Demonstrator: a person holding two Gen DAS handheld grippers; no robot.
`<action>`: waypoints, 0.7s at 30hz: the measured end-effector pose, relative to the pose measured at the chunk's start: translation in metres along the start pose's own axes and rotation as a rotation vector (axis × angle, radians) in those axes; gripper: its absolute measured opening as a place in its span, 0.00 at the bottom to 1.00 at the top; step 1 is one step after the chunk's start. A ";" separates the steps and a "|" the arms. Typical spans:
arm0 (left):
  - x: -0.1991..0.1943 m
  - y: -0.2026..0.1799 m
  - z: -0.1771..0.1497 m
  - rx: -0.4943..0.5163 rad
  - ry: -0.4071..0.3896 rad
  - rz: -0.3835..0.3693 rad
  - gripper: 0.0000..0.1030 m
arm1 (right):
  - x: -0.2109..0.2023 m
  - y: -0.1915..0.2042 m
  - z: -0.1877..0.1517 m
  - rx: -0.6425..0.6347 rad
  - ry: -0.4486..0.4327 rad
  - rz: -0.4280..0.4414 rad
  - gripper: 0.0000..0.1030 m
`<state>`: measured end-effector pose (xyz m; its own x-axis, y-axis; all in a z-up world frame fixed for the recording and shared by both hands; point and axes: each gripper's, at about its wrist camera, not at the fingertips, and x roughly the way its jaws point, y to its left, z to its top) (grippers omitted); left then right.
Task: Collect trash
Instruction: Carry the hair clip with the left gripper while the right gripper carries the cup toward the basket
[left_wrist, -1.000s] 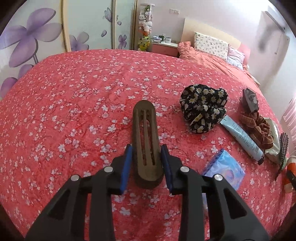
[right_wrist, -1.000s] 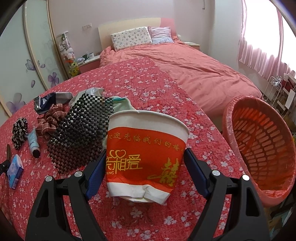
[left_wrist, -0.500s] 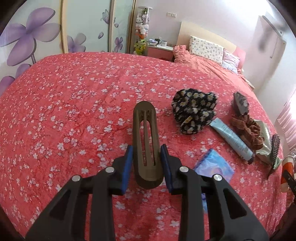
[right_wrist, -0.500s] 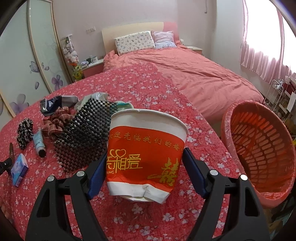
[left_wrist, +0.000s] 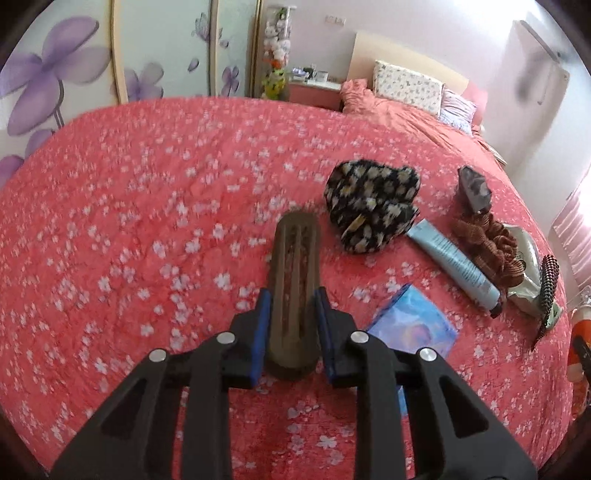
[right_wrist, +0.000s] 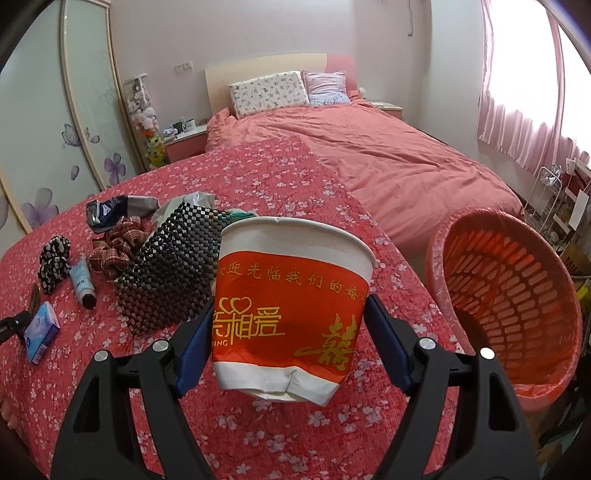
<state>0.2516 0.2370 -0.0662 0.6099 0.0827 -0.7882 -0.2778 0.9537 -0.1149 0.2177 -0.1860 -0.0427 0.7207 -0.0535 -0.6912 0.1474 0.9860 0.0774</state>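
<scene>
1. My right gripper (right_wrist: 288, 332): clamped on paper cup (right_wrist: 291, 302), not yet binned.
2. My left gripper (left_wrist: 291, 325): clamped on brown clip (left_wrist: 294, 291).
3. Basket (right_wrist: 506, 295), three o'clock: empty.
4. Wrappers (right_wrist: 122, 208), ten o'clock: still uncollected.

Paper cup (right_wrist: 291, 317): gold Chinese line "欢迎光临我们的婚…" on red band; large "相爱", "囍"; letters "DING".
</scene>
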 end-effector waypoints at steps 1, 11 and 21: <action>0.000 -0.001 0.000 0.007 -0.001 0.003 0.33 | 0.000 0.000 0.000 -0.002 0.000 0.000 0.75; 0.002 -0.018 -0.012 0.084 -0.013 0.069 0.31 | 0.000 -0.001 0.000 -0.003 -0.001 0.000 0.75; -0.017 -0.003 -0.002 0.045 -0.077 0.013 0.31 | -0.008 -0.003 0.000 -0.009 -0.034 0.000 0.75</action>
<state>0.2402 0.2323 -0.0538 0.6621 0.1153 -0.7405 -0.2531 0.9644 -0.0761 0.2114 -0.1884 -0.0369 0.7434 -0.0587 -0.6663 0.1417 0.9873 0.0711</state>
